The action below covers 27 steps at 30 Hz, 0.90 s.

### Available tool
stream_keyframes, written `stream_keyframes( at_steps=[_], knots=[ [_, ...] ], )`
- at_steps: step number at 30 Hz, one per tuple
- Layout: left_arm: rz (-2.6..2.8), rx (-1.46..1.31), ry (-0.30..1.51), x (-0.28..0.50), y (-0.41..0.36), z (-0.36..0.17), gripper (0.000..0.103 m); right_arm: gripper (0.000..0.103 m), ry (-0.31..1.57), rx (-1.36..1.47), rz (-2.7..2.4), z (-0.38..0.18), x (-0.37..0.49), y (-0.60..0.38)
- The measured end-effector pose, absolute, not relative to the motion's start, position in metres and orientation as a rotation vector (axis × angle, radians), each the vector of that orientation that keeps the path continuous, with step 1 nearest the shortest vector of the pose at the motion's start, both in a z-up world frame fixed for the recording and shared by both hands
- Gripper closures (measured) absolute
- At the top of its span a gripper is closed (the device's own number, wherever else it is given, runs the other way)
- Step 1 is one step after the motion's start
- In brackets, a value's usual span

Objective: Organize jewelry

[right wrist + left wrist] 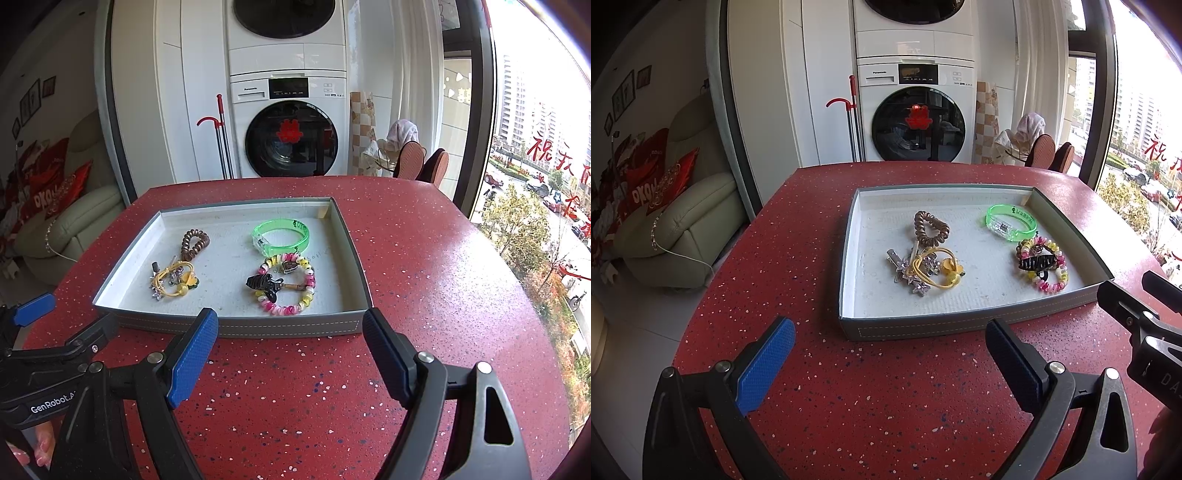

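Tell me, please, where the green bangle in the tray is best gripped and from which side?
Probably from above: the green bangle lies flat and alone in the tray, so straddle its plain near band, one finger inside the ring. The right gripper, open, sits nearer it than the left gripper.

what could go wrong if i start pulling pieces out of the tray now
1. The yellow hair tie lies tangled over the star clips and touches the brown coil tie, so a pinch may drag several out at once.
2. The black claw clip sits on the pink bead bracelet; lifting one may flick the other.
3. The tray is light-looking; the open right gripper could nudge its wall.
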<state>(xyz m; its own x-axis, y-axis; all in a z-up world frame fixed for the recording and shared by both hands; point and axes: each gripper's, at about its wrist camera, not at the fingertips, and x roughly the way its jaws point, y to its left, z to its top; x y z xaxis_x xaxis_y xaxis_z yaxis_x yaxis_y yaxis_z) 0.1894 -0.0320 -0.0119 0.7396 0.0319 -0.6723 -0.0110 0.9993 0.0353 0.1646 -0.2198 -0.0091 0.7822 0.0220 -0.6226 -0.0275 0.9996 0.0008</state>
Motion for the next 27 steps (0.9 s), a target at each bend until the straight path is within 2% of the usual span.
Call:
stream_keyframes(
  at_steps=[27],
  knots=[
    [0.030,0.024,0.743,0.1878,-0.0318,-0.0118,0.000,0.020,0.672,-0.006,0.027,-0.0086,0.1650,-0.2193]
  ],
)
